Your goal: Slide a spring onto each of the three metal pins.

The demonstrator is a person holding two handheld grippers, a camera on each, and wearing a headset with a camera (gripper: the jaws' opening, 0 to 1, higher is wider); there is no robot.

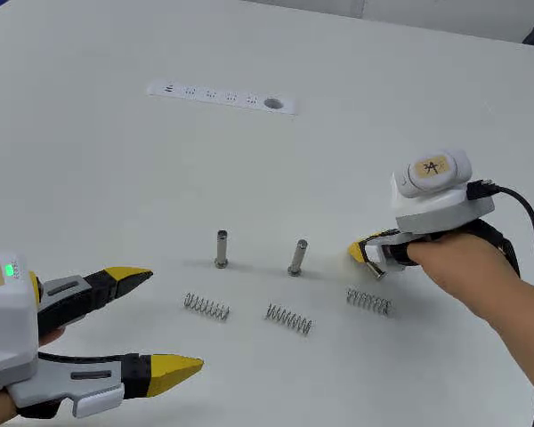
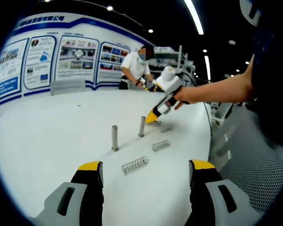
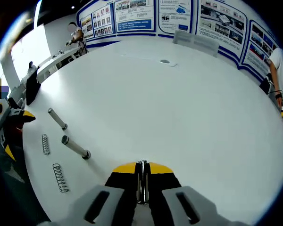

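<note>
The left gripper [image 1: 173, 320] hangs over the near left of the table [image 1: 89, 178]. It lies roughly level, and its two yellow-tipped fingers [image 1: 173, 365] are spread wide with nothing between them. The right gripper [image 1: 363, 252] reaches in over the table's right side, angled down, tips close to the surface and clamped on a thin metal pin [image 3: 141, 181]. The right hand [image 1: 454, 262] wraps its handle, and the bare forearm [image 1: 516, 311] trails back toward the near right.

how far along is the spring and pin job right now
Nothing finished: three coiled metal springs lie loose on the white table, and two upright grey metal pins stand bare. In hand: the right gripper is shut on the third pin. The left gripper is open, empty. Left: all three springs.
</note>
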